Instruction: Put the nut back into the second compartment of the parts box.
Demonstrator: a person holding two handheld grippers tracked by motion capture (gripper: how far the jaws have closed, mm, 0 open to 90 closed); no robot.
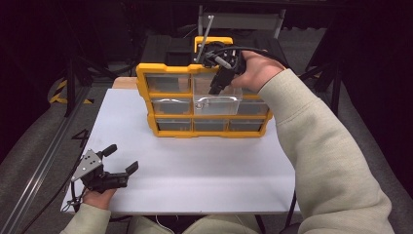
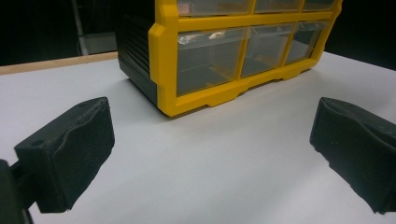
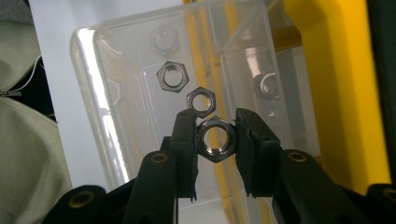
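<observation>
The right gripper clamps a hex nut over the clear drawer, best kept level and squeezed; the left gripper rests wide apart.

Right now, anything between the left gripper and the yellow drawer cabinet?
No. In the left gripper view, bare white table runs from the open left gripper to the yellow drawer cabinet. The high view shows the same bare stretch.

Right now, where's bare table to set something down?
Free: the white table between the yellow drawer cabinet and the near edge, right of the left gripper. Crowded: the pulled-out clear drawer, where the right gripper grips a nut.
</observation>
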